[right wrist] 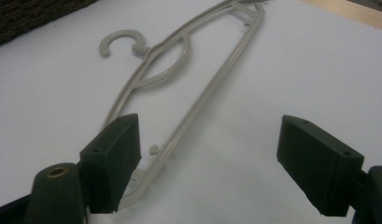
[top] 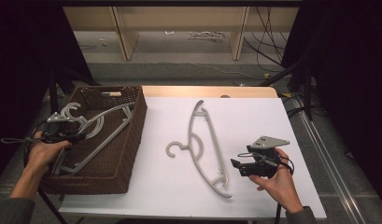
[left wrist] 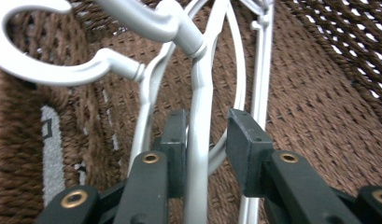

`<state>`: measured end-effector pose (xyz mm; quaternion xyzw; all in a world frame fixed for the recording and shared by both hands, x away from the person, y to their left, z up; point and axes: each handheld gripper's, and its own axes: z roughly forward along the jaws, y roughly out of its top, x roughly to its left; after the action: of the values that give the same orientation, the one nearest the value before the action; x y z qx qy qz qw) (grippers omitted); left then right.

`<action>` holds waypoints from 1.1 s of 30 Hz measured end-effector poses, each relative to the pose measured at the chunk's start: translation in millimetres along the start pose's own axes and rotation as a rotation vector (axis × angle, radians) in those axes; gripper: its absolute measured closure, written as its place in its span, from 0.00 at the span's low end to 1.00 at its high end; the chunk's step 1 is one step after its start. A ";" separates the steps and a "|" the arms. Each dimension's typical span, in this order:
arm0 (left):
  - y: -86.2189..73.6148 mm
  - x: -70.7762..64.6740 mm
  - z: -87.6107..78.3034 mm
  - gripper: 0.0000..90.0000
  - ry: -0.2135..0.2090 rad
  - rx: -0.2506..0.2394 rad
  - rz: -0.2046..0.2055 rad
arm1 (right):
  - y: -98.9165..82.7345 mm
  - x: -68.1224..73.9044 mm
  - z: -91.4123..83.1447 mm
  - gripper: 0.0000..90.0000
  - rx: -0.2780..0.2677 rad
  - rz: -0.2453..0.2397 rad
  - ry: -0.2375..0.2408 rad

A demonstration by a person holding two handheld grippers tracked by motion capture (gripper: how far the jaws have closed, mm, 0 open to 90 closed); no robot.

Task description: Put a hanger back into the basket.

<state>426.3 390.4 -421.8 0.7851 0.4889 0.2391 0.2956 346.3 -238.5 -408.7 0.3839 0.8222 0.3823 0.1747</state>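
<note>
A white-covered table (top: 254, 116) carries a brown wicker basket (top: 132, 140) at its left edge, grey plastic hangers (top: 97, 122) lying inside. Another grey hanger (top: 208, 147) lies flat mid-table. The left gripper (left wrist: 205, 140) reaches into the basket, jaws slightly apart around a hanger's bar, one pad apparently touching it, the other clear. The right gripper (right wrist: 209, 154) rests beside the table hanger's lower end, jaws wide apart.

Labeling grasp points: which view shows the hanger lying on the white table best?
High view: the whole grey hanger shows on the white table, hook to both ends, beside the wicker basket. Right gripper view shows it foreshortened, near end partly behind a jaw. Left gripper view shows basket hangers instead.
</note>
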 end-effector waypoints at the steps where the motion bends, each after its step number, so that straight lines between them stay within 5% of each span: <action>1: -0.8 0.6 -0.3 0.74 0.020 0.001 -0.017 | 0.2 -0.6 0.6 0.25 -0.007 -0.007 0.001; 4: -1.4 1.4 -2.9 0.66 0.036 -0.006 -0.056 | -0.2 2.0 -0.8 0.25 0.011 0.018 0.001; 11: 7.2 -12.6 -33.0 0.46 0.088 -0.124 -0.166 | 0.8 2.1 0.6 0.25 -0.014 0.009 -0.006; 15: 13.3 -29.3 -48.7 0.39 0.076 -0.182 -0.163 | 0.8 3.4 1.6 0.25 -0.029 -0.001 -0.005; 21: 19.6 -69.0 -73.7 0.29 -0.016 -0.300 -0.173 | 2.3 7.1 2.7 0.25 -0.052 0.008 -0.001; 25: 21.1 -88.6 -78.5 0.26 -0.053 -0.333 -0.148 | 3.8 9.0 4.3 0.24 -0.069 0.001 0.004; 29: 21.9 -126.8 -78.5 0.23 -0.144 -0.375 -0.103 | 4.4 11.8 6.1 0.24 -0.072 0.000 0.005; 32: 22.4 -139.1 -77.1 0.22 -0.170 -0.384 -0.096 | 4.6 12.9 6.2 0.24 -0.073 0.003 0.009; 33: 24.0 -153.5 -75.6 0.22 -0.195 -0.394 -0.061 | 4.7 13.4 6.7 0.24 -0.078 0.003 0.004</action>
<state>328.5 260.0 -364.6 0.7164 0.4252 0.2441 0.4963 343.9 -222.9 -409.4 0.3771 0.8064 0.4151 0.1876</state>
